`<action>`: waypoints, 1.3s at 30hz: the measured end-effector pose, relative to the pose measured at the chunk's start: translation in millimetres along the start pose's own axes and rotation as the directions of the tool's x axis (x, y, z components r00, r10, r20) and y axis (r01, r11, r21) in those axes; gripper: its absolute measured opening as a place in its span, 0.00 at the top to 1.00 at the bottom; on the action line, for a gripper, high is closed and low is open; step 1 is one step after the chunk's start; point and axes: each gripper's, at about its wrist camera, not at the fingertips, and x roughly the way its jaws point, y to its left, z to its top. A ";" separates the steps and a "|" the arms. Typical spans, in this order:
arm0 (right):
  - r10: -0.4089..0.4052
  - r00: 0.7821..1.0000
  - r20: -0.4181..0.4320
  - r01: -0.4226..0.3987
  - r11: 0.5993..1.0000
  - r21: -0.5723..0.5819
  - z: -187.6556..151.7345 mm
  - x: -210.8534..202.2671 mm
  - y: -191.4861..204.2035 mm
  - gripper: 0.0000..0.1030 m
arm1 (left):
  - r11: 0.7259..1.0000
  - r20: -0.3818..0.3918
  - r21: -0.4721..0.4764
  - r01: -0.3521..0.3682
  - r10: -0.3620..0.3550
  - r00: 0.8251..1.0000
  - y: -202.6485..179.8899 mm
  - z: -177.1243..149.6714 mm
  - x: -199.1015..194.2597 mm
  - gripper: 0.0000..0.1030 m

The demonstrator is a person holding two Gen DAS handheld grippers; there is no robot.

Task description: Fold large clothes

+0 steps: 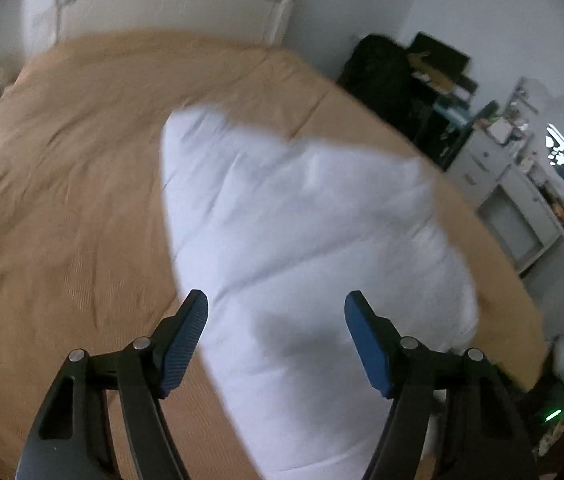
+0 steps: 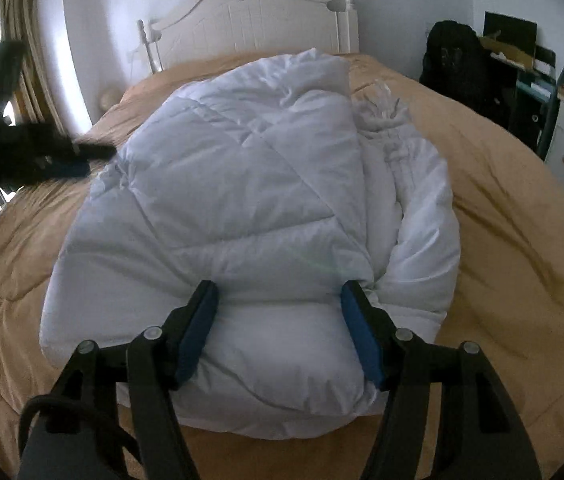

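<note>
Two black grippers with blue finger pads work over a wide bed covered by a tan quilted bedspread (image 2: 502, 208). A puffy white quilted comforter (image 2: 242, 184) lies folded in a thick bundle on the middle of the bed, running from near the foot edge toward the white wooden headboard (image 2: 250, 12); its right side is bunched into loose rolls. The right gripper (image 2: 280, 320) has its fingers spread wide, one on each side of the comforter's near end, with the white padding bulging between them but not pinched. The left gripper (image 1: 276, 340) is also spread apart and holds nothing; it hangs above the near part of the comforter (image 1: 302, 220), and its view is blurred. In the right wrist view it (image 2: 76, 160) appears at the comforter's left edge. A white cabinet (image 1: 510, 184) stands beyond the bed's right edge.
</note>
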 end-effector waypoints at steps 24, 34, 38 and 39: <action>-0.096 0.993 -0.061 0.093 0.994 -0.056 23.3 35.0 1.7 0.31 | 0.893 0.006 0.361 -0.268 0.285 0.958 -122.1 140.2 96.2 0.12; -0.262 0.955 -0.140 0.257 0.965 -0.054 40.6 43.7 1.8 0.00 | 0.953 0.017 0.120 -0.278 0.278 0.960 6.8 17.5 12.9 0.07; -0.018 0.965 -0.263 0.079 0.972 0.222 33.2 55.7 -39.5 0.00 | 0.987 -0.136 -0.147 -0.068 0.048 0.990 72.1 -16.1 42.4 0.08; 0.026 0.962 -0.271 0.050 0.963 0.266 30.8 58.7 -48.6 0.00 | 0.971 -0.132 -0.238 0.017 -0.049 0.990 87.2 -21.3 48.1 0.08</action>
